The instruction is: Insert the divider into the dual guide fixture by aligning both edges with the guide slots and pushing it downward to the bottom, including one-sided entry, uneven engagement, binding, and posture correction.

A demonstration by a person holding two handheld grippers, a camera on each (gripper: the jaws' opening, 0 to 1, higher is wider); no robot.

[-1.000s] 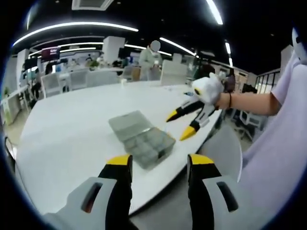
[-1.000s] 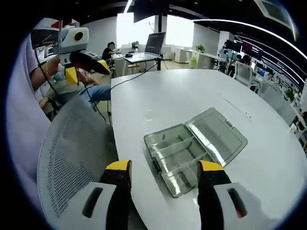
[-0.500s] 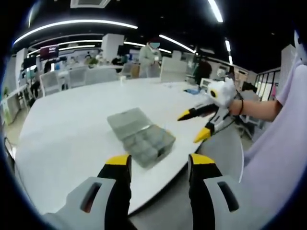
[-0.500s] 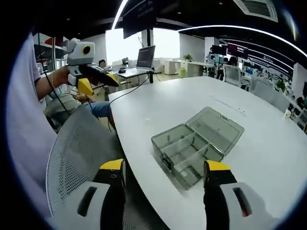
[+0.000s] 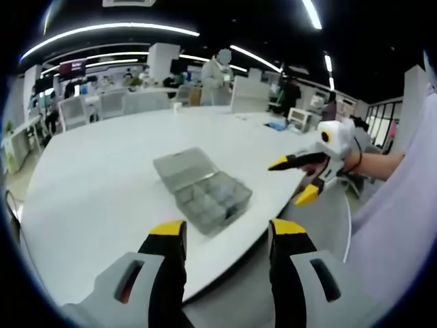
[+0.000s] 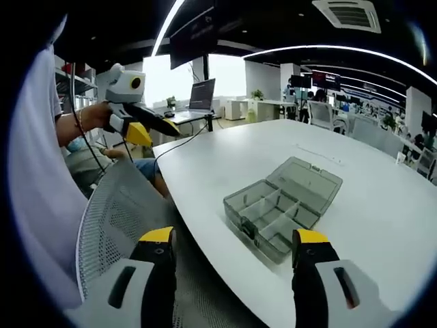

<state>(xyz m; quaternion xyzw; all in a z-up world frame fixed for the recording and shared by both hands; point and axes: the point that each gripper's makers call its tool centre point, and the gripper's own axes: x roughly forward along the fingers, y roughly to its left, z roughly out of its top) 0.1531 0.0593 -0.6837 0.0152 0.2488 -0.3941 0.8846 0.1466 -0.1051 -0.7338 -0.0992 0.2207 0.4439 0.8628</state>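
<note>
- Left gripper view: left gripper (image 5: 229, 236) is held off the near edge of the tabletop (image 5: 102, 178), jaws spread wide, nothing between them.
- Compartment box (image 5: 202, 189), i.e. the guide fixture, lies near the tabletop's near edge, lid laid flat open behind it. Translucent grey plastic, rectangular, thin internal walls.
- Right gripper (image 5: 300, 179) is seen at the right, off the tabletop edge, jaws apart, nothing held; yellow tips, dark fingers, white body.
- Right gripper view: right gripper (image 6: 235, 247) hangs over a mesh chair back (image 6: 116, 225), jaws wide, nothing held. Left gripper (image 6: 151, 126) is seen upper left, also off the tabletop.
- Box (image 6: 280, 208) sits ahead on smooth white matte tabletop (image 6: 369, 225); several partitions are seen seated inside. A loose divider can't be told apart at this res.
- Judged step: approach not yet begun. To be done well: box to be steadied w/ one gripper, divider pinched by its top edge, kept upright, both edges started in slots together, pressed evenly; if it binds, backed off & squared.
</note>
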